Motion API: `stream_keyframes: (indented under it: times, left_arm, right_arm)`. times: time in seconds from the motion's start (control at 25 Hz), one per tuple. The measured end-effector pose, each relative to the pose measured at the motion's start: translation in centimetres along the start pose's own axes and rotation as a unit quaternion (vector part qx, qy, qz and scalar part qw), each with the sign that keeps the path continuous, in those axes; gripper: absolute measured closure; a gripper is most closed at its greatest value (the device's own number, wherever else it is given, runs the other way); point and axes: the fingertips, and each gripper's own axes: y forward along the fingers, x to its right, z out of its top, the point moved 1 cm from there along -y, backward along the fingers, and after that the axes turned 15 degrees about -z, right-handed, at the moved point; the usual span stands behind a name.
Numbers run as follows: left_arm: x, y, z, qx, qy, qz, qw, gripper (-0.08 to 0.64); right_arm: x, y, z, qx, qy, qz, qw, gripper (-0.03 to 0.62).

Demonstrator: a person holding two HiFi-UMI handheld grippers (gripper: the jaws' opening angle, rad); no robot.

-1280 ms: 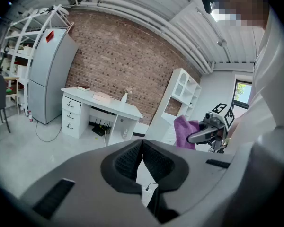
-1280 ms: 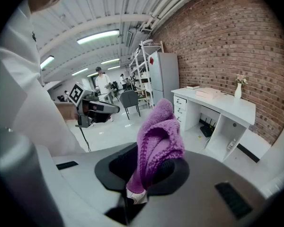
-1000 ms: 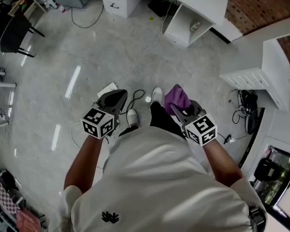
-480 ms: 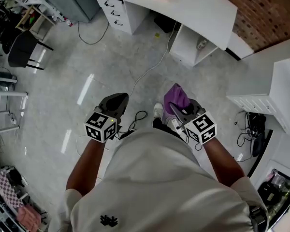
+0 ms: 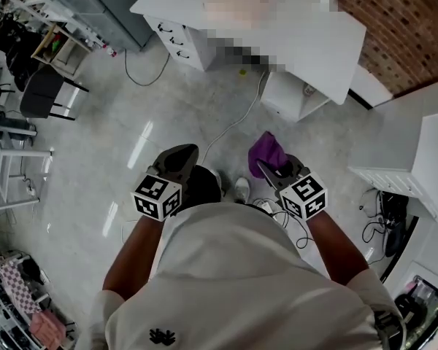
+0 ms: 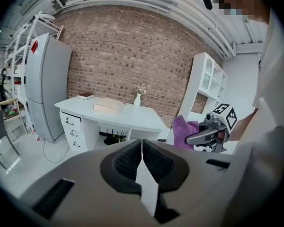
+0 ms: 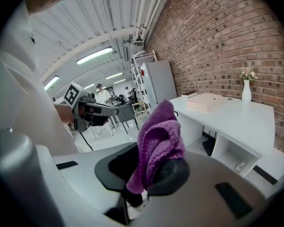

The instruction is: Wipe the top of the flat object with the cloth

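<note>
A flat pale pink box (image 6: 106, 107) (image 7: 209, 101) lies on a white desk (image 5: 314, 42) ahead of me. In the head view a mosaic patch covers it. My right gripper (image 5: 266, 165) (image 7: 149, 174) is shut on a purple cloth (image 5: 265, 150) (image 7: 158, 141) that sticks up out of the jaws. My left gripper (image 5: 181, 154) (image 6: 142, 148) is shut with nothing in it. Both are held out at waist height above the floor, well short of the desk. The left gripper view also shows the cloth (image 6: 183, 130) in the right gripper.
A grey fridge (image 6: 45, 91) stands left of the desk, and a tall white shelf cabinet (image 6: 206, 86) to its right. A vase (image 7: 246, 90) and a book (image 6: 85, 96) sit on the desk. Cables (image 5: 226, 126) run across the floor. A black chair (image 5: 44, 93) stands far left.
The desk has slid lower and nearer in the head view as the person walks toward it. Both grippers stay shut and held out in front, the cloth still in the right one.
</note>
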Motion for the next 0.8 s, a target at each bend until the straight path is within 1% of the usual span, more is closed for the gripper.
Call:
stream_keyframes:
  times: [0.16,0.36,0.48,0.56,0.6,0.76,0.8]
  left_arm:
    - [-4.5,2.0,2.0,0.011,-0.008,-0.007,0.9999,0.534]
    - [-12.8,5.3,5.1,0.014,-0.007,-0.033,0.9993,0.534]
    - [-18.5,6.2,8.7,0.016,0.002,-0.047,0.9988,0.529]
    - [-22.4,6.4,11.0,0.014,0.008,-0.059,0.9981,0.467]
    - [-24.3,6.5,12.1,0.012,0.012,-0.065,0.9978,0.459]
    - [-32.1,7.2,16.0,0.005,0.033,-0.071,0.9969,0.462]
    - [-33.8,7.4,16.7,0.003,0.039,-0.071,0.9967,0.48]
  right_arm:
    - [2.0,3.5,2.3,-0.004,0.0,-0.01,1.0,0.515]
    - [5.3,9.6,6.2,-0.02,0.0,-0.043,0.999,0.515]
    - [6.5,14.2,10.3,-0.025,-0.002,-0.055,0.998,0.515]
    - [7.1,17.4,13.6,-0.022,0.001,-0.061,0.998,0.515]
    - [7.5,19.1,15.2,-0.021,0.002,-0.065,0.998,0.515]
    - [9.2,26.0,20.9,-0.018,0.006,-0.081,0.997,0.515]
    - [9.4,27.5,22.0,-0.017,0.007,-0.083,0.996,0.515]
